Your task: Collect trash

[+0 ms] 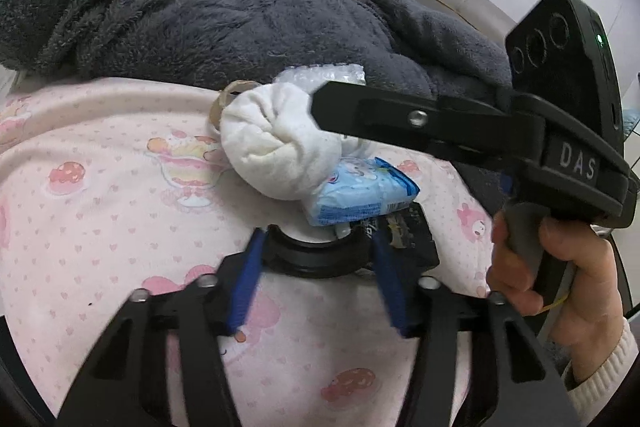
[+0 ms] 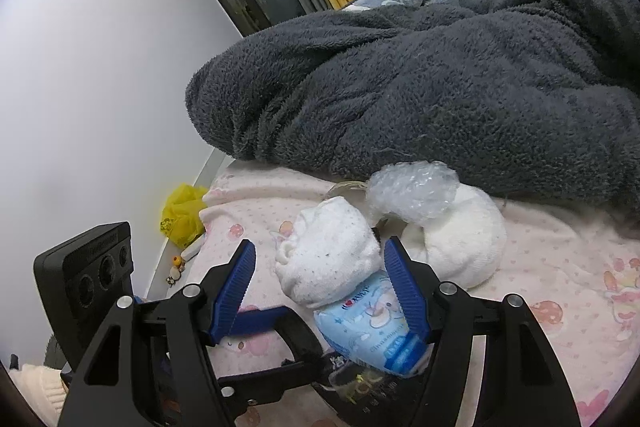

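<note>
A heap of items lies on the pink patterned sheet (image 1: 100, 195): a rolled white sock (image 1: 276, 143), a light blue tissue pack (image 1: 360, 197), a dark wrapper (image 1: 404, 227), clear bubble wrap (image 1: 320, 75) and a tan loop (image 1: 224, 103). My left gripper (image 1: 316, 251) is open, its blue pads on either side of a black ring-shaped piece just short of the tissue pack. My right gripper (image 2: 320, 263) is open around a white sock (image 2: 328, 255), with the tissue pack (image 2: 376, 327) below it. A second white sock (image 2: 460, 239) and the bubble wrap (image 2: 412, 191) lie behind.
A dark grey fleece blanket (image 2: 420, 79) is piled behind the heap. A yellow plastic bag (image 2: 182, 213) and small trinkets lie on the floor by the bed's left edge, near the white wall. The left gripper's fingers (image 2: 260, 319) cross under my right gripper.
</note>
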